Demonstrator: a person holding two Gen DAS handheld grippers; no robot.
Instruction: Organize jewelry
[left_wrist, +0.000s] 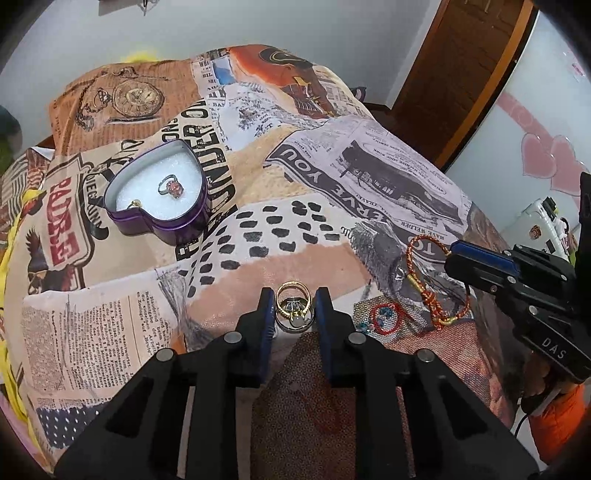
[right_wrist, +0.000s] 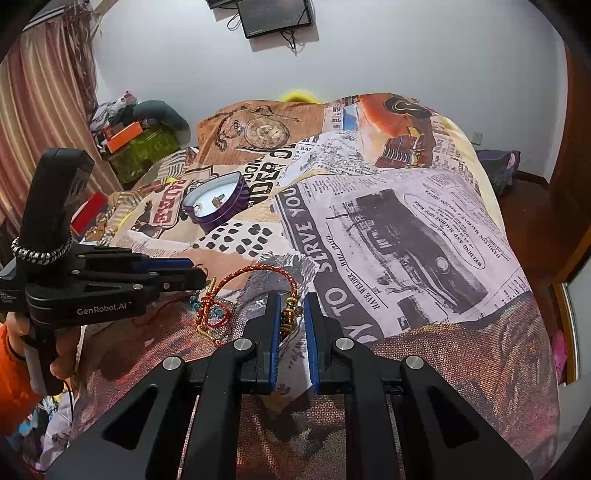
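Bed (left_wrist: 332, 184): soft printed quilt, yielding under any press; small items can sink into folds.

Heart tin (left_wrist: 159, 199): rigid, light, lid off, white foam pad inside holding a pink-stone ring (left_wrist: 170, 186). Well apart from both grippers.

Cord bracelet (right_wrist: 255, 280): limp, light, draped on the quilt. Right gripper (right_wrist: 291, 314) is nearly closed, with the bracelet's beaded end between its jaws; firm pinch cannot be confirmed. Best taken at the beads, as the cord will slip.

Rings (left_wrist: 293, 308): small, hard, smooth, two stacked. Left gripper (left_wrist: 294, 310) brackets them, jaws narrow; contact looks likely but is not clear. Take across the band; judged prone to popping out.
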